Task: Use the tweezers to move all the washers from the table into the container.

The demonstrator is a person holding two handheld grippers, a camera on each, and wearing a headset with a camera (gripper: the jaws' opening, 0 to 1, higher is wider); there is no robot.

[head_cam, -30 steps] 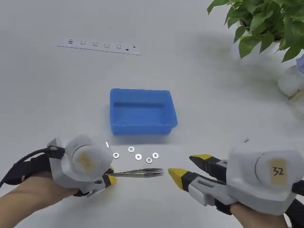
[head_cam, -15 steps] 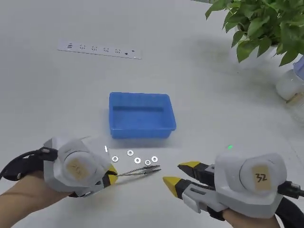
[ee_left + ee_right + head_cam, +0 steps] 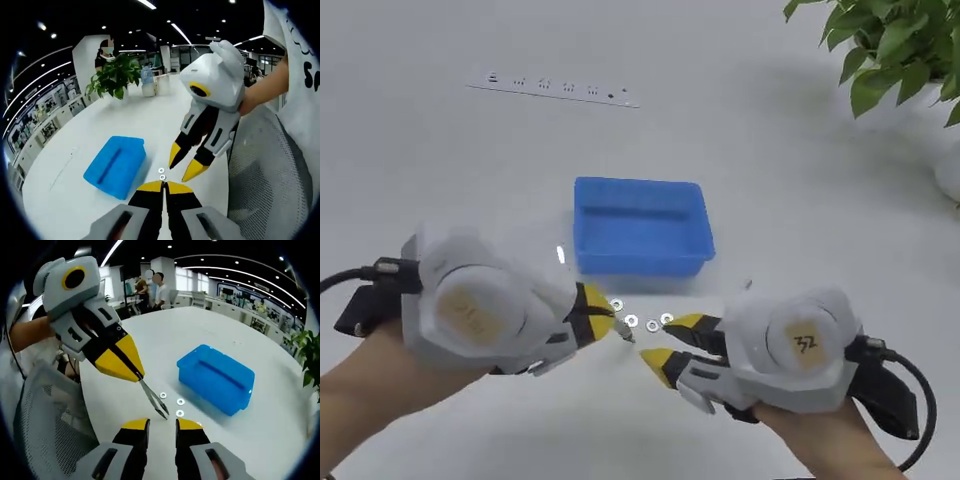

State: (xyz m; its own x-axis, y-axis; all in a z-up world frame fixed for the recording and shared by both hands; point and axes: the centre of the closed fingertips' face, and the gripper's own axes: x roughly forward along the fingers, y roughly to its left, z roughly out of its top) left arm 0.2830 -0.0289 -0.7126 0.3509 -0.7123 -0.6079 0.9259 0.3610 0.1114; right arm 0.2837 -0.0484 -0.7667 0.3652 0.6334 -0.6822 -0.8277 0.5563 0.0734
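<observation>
A white table (image 3: 450, 180) spreads across the head view, with a power strip (image 3: 560, 89) at 11 o'clock and a plant (image 3: 905, 45) at 1 o'clock. In the left gripper view a grey mesh chair (image 3: 270, 165) sits at 4 o'clock. Beyond is an open office with a dark ceiling, strip lights (image 3: 112, 251), and a white pillar (image 3: 161, 267) at 12 o'clock with people (image 3: 150, 287) beside it.

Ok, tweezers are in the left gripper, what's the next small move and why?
Probably ease the tweezers onto the nearest washer and pinch it: the left gripper clamps them, their tips sit beside that washer, and the blue container lies behind.
</observation>
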